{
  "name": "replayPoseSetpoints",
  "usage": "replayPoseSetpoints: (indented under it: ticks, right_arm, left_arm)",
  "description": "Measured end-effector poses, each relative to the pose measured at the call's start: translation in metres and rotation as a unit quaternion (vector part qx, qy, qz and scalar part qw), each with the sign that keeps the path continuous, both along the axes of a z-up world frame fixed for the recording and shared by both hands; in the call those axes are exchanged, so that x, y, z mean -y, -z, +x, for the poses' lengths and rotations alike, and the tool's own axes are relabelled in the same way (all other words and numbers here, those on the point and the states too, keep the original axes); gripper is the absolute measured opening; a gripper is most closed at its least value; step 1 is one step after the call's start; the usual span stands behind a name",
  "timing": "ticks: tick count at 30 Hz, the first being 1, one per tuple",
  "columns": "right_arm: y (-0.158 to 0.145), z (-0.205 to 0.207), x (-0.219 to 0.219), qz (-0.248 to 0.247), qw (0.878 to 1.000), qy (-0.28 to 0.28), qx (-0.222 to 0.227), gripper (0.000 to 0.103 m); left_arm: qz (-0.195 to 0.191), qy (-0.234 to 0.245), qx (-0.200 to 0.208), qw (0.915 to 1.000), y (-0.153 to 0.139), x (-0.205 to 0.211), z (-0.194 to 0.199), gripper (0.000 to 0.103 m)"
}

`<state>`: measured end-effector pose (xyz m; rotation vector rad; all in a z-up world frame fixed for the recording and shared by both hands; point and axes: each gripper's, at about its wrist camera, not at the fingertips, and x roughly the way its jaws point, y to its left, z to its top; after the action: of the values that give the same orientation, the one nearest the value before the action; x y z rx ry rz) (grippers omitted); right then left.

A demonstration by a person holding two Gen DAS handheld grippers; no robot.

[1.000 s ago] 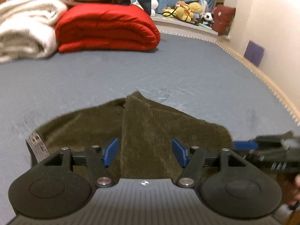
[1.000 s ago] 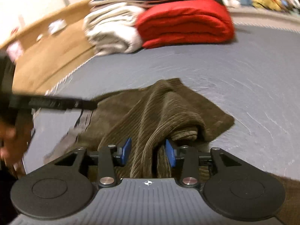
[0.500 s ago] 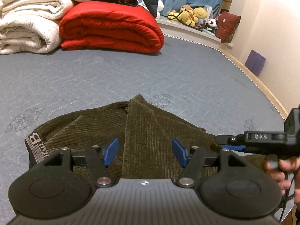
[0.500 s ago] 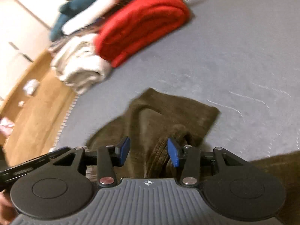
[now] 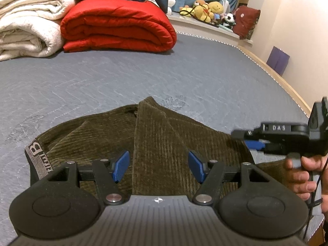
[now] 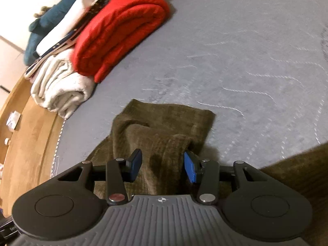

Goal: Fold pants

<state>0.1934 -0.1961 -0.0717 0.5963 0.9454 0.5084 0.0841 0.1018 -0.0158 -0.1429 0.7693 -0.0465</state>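
Olive-brown corduroy pants (image 5: 164, 139) lie partly folded on the grey bed (image 5: 123, 78), with the grey lettered waistband (image 5: 35, 151) at the left. My left gripper (image 5: 158, 167) is open above the pants, holding nothing. My right gripper (image 6: 163, 165) has its jaws apart around a raised fold of the pants (image 6: 162, 143); the cloth fills the gap between the pads. The right gripper also shows in the left wrist view (image 5: 254, 144), at the pants' right edge, held by a hand.
A folded red quilt (image 5: 119, 26) and white blankets (image 5: 26, 24) are stacked at the far left of the bed. Stuffed toys (image 5: 207, 10) sit on a ledge beyond. The bed's right edge (image 5: 276, 78) runs by a wall. Wooden floor (image 6: 26, 133) lies left of the bed.
The right gripper's jaws have spread wider around the fold, and its view has swung and tilted left. The left gripper has stayed open and nearly still.
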Motion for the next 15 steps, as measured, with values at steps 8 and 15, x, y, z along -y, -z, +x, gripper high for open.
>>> replayPoseSetpoints:
  ticks: [8,15]
  right_arm:
    - [-0.029,-0.015,-0.034,0.036,0.987,-0.099,0.118,0.041]
    - [-0.001,0.003,-0.052,-0.094,0.99,-0.102,0.032,0.042]
  left_arm:
    - [0.002,0.012,-0.003,0.9999,0.003,0.007,0.002,0.069]
    - [0.003,0.013,-0.008,0.9999,0.005,0.005,0.003,0.069]
